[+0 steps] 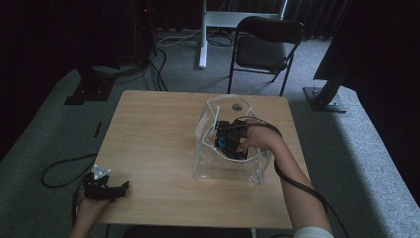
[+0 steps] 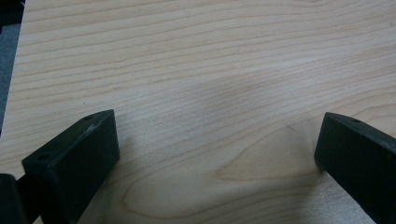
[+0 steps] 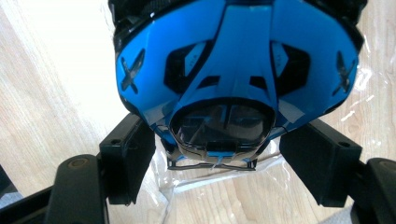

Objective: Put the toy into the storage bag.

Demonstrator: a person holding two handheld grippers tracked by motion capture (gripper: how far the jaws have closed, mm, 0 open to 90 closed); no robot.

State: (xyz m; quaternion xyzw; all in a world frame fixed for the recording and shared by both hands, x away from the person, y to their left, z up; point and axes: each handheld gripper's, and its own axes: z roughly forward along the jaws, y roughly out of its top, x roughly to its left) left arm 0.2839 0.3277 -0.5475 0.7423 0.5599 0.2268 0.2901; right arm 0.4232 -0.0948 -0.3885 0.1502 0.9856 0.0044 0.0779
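In the high view, the person's right hand (image 1: 257, 140) is reaching into a clear plastic bag (image 1: 225, 171) standing on the wooden worktop (image 1: 153, 144), and the right gripper (image 1: 225, 135) is sitting inside it beside a blue and black object (image 1: 221, 143). The left gripper (image 1: 122, 187) is resting near the worktop's front left corner, well apart from the bag. A black folding chair (image 1: 265, 47) is standing beyond the worktop.

In the left gripper view, the jaws are standing wide apart over bare wood with nothing between them.

In the right gripper view, the jaws are flanking the narrow lower end of the blue and black object (image 3: 236, 70); whether they are pressing on it I cannot tell. Clear plastic is lying beneath it.
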